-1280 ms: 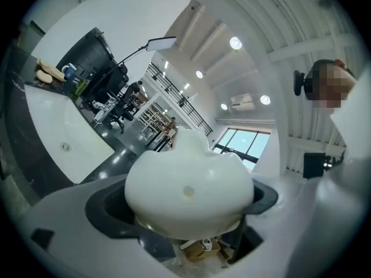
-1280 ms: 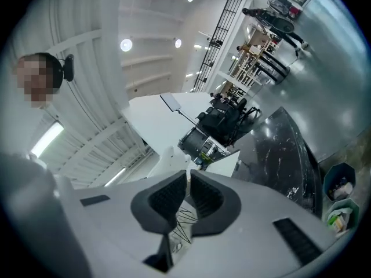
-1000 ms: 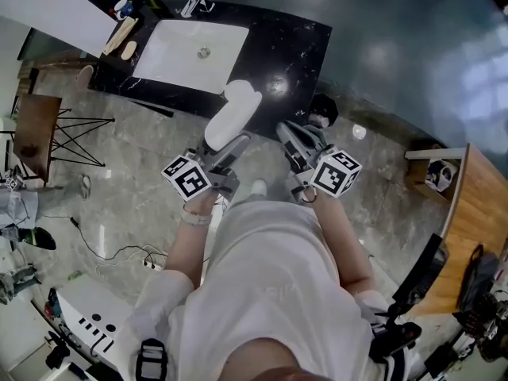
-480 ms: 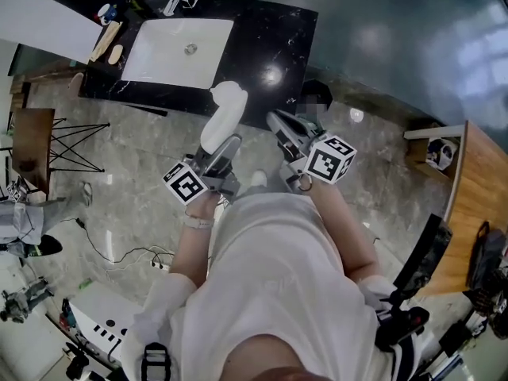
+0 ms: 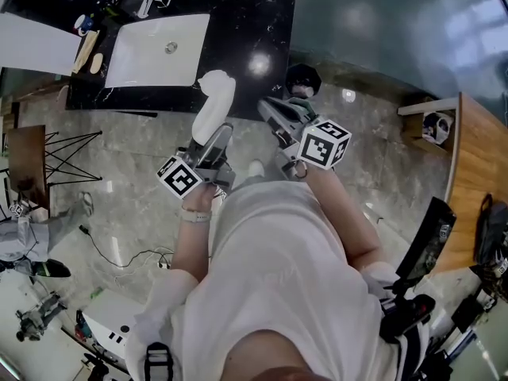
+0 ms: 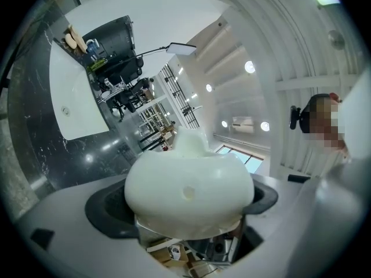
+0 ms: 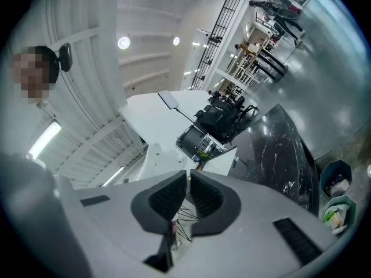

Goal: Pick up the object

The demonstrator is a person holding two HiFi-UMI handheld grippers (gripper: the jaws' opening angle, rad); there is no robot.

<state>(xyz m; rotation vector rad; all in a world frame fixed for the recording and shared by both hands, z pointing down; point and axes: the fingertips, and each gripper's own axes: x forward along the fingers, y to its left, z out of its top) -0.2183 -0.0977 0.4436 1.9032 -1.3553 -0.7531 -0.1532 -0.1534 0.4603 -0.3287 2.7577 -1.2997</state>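
Left gripper (image 5: 213, 138) has the prize: its fingers (image 6: 105, 208) are clamped on either side of the white object (image 5: 213, 100), which is off the floor and held out in front of the person, just short of the near edge of the black surface (image 5: 258, 22) with its white sink (image 5: 155, 38). From the head view the object reads as long and rounded, its long axis running straight on from the gripper toward the surface, most of it sticking out past the fingertips. The left gripper view gives what the head view cannot: the object end-on, a broad white dome filling the gap, dark pads pressed to both flanks, so the grip looks square. The right gripper (image 5: 267, 111) sits just beside it on the right, fingers (image 7: 166, 197) drawn together with nothing between them. The lift looks done to me; if any support is wanted, the right gripper is close enough to help.
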